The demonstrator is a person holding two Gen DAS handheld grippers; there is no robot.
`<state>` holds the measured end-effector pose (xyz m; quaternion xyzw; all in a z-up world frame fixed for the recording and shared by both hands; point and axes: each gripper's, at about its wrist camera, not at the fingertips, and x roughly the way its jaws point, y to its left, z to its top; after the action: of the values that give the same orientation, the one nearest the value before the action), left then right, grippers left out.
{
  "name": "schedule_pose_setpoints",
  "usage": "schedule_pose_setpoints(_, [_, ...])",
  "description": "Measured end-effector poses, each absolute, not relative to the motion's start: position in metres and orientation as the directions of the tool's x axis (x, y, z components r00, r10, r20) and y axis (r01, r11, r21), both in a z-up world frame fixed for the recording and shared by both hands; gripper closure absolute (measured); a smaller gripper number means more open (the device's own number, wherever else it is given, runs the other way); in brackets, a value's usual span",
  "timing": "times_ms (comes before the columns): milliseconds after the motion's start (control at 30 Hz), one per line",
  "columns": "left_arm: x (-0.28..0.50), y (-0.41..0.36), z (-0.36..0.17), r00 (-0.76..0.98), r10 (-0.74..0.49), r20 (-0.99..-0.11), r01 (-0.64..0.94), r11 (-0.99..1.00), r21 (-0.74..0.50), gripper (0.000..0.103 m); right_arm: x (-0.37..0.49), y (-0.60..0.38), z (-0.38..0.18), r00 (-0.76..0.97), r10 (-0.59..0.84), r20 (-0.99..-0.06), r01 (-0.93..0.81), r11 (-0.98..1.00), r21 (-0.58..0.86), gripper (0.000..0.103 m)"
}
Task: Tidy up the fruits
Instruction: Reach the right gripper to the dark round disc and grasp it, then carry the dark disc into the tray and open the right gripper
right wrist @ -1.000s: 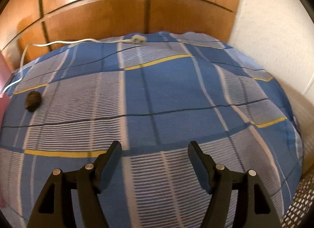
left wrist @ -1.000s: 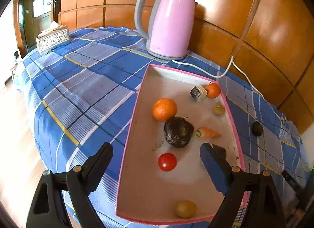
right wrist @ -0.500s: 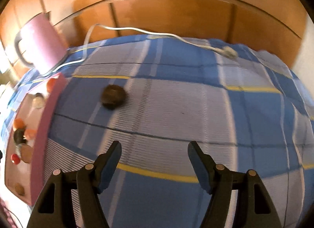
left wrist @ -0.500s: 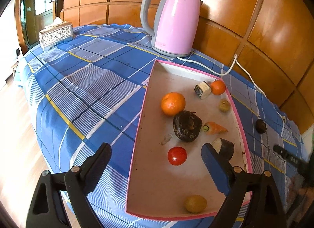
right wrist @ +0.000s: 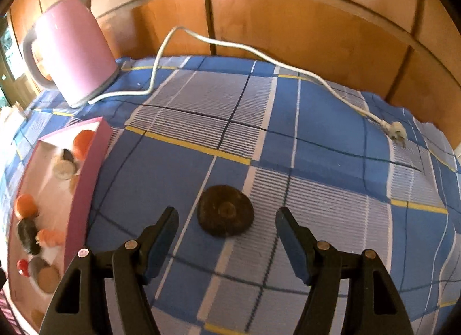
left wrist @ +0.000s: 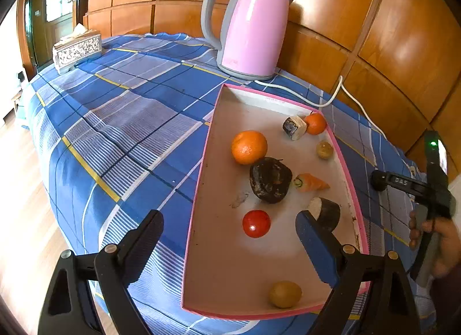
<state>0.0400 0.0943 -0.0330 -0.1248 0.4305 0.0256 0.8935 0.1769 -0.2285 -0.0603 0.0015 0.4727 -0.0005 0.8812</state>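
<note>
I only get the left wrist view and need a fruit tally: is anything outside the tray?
Observer: Yes, one dark round fruit lies on the cloth, right of the tray.
Operator: Has the right tool gripped it?
Observer: No. The tool is open and empty, and the fruit lies just ahead of its fingers, untouched.
Operator: Is the kettle plugged in?
Observer: No, its plug lies loose on the cloth.

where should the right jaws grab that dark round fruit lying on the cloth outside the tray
Grip the dark round fruit across its widest middle, coming down from above. It sits low and domed on the tablecloth, apart from the tray, and the open right gripper already straddles it.
</note>
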Motion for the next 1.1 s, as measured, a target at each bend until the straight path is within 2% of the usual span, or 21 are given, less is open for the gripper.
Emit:
schedule_pose_setpoints(67, [0.04,0.096,-0.034,0.626,-0.062,-0.777,-0.157,0.966,-0.203,0.01,0.185,-0.224,-0.066,0.536,-0.014,-0.844,-0.002,1.0,-0.018,0.035])
schedule_pose_setpoints(100, [0.04,0.097,-0.034,0.627,-0.061,-0.777,-0.159,0.966,-0.204,0.01,0.188,-0.222,-0.071,0.516,-0.025,-0.856,-0.009,0.999,-0.035,0.042])
schedule_pose_setpoints(133, [0.039,0.098,-0.034,0.628,-0.058,-0.776,-0.161,0.966,-0.203,0.01,0.189,-0.22,-0.074,0.502,-0.039,-0.864,-0.014,0.999,-0.053,0.056])
schedule_pose_setpoints(667, [0.034,0.089,-0.028,0.634,-0.061,-0.771,-0.143,0.97,-0.194,0.008,0.102,-0.21,-0.075,0.507,0.031,-0.861,-0.129,0.991,-0.04,0.057])
schedule_pose_setpoints(833, [0.03,0.09,-0.028,0.631,-0.066,-0.773,-0.159,0.964,-0.213,0.003,0.079,-0.214,-0.076,0.53,0.02,-0.848,-0.106,0.993,-0.043,0.057])
schedule_pose_setpoints(1100, [0.023,0.092,-0.029,0.636,-0.048,-0.77,-0.177,0.962,-0.206,0.002,0.069,-0.217,-0.078,0.556,0.011,-0.831,-0.07,0.997,-0.034,0.057])
